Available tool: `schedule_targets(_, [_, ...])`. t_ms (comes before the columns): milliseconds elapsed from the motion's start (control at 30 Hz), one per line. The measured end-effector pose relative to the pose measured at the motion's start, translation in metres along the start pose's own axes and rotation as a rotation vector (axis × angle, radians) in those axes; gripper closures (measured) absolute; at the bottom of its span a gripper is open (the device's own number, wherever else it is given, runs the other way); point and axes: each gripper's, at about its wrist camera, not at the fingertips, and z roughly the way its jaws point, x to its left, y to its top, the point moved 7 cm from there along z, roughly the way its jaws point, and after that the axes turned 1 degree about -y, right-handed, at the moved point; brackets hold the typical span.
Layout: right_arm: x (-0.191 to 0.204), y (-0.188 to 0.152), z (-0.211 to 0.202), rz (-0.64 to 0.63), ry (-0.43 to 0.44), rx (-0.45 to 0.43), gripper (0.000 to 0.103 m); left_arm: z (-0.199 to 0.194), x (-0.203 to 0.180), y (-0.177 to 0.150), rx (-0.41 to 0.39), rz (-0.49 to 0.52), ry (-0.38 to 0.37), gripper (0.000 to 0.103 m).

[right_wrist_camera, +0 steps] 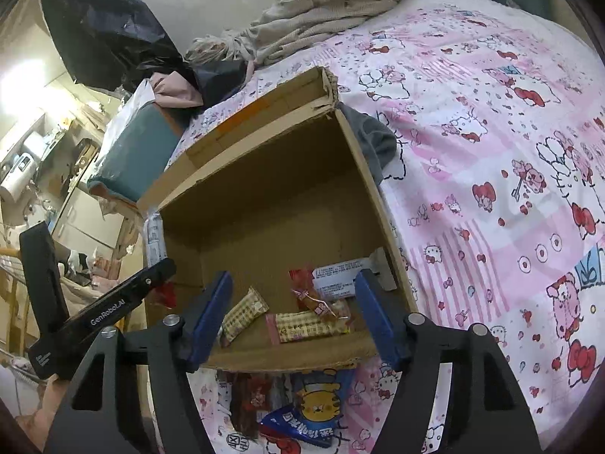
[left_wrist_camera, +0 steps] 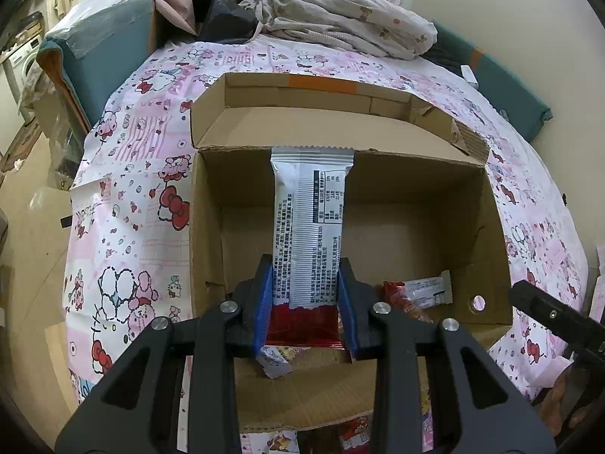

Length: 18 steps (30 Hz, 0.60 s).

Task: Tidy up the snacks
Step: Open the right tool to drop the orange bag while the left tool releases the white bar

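Note:
My left gripper (left_wrist_camera: 305, 295) is shut on a long white and red snack packet (left_wrist_camera: 310, 223), held upright over the open cardboard box (left_wrist_camera: 491, 204). Another white and red packet (left_wrist_camera: 419, 294) lies on the box floor. My right gripper (right_wrist_camera: 291, 302) is open and empty at the box's near edge. In the right wrist view the box (right_wrist_camera: 363, 174) holds two beige wafer packets (right_wrist_camera: 242, 314), a red snack (right_wrist_camera: 314, 299) and a white packet (right_wrist_camera: 340, 274). The left gripper's body (right_wrist_camera: 106, 310) shows at the left.
The box stands on a bed with a pink cartoon-print sheet (right_wrist_camera: 491, 189). More snack packets, one blue (right_wrist_camera: 302, 420), lie on the sheet before the box. Crumpled bedding (left_wrist_camera: 340, 15) and a teal box (left_wrist_camera: 102, 49) sit at the far end.

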Motion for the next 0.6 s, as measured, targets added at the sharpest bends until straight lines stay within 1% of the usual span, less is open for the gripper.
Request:
schedule_targets(133, [-0.001, -0.001, 0.002, 0.003, 0.003, 0.012, 0.029, 0.002, 0.000, -0.002, -0.001, 0.009, 0.007, 0.075])
schedule_targets(233, [0.004, -0.002, 0.003, -0.011, 0.024, 0.019, 0.026, 0.004, 0.001, -0.003, 0.007, 0.000, 0.005, 0.074])
schedule_targets(300, [0.007, -0.003, 0.002, -0.027, 0.022, 0.019, 0.024, 0.005, 0.002, -0.003, 0.012, -0.005, 0.007, 0.065])
schedule_targets(333, [0.008, -0.004, 0.002, -0.038, 0.018, 0.017, 0.020, 0.005, 0.002, -0.003, 0.012, -0.003, 0.008, 0.061])
schedule_targets(367, [0.010, -0.004, 0.002, -0.043, 0.016, 0.015, 0.019, 0.005, 0.002, -0.003, 0.014, -0.001, 0.012, 0.051])
schedule_targets(400, [0.011, -0.004, 0.002, -0.048, 0.014, 0.013, 0.019, 0.004, 0.003, -0.003, 0.014, 0.006, 0.028, 0.038])
schedule_targets(467, [0.014, -0.005, 0.000, -0.061, -0.003, 0.005, 0.019, 0.001, 0.005, -0.002, -0.005, 0.009, 0.047, 0.026])
schedule_targets(500, [0.015, -0.005, -0.001, -0.072, -0.020, -0.002, 0.019, -0.002, 0.005, -0.001, -0.020, 0.009, 0.046, 0.023])
schedule_targets(600, [0.018, -0.005, -0.003, -0.079, -0.014, -0.006, 0.019, -0.006, 0.006, 0.000, -0.029, 0.008, 0.033, 0.023])
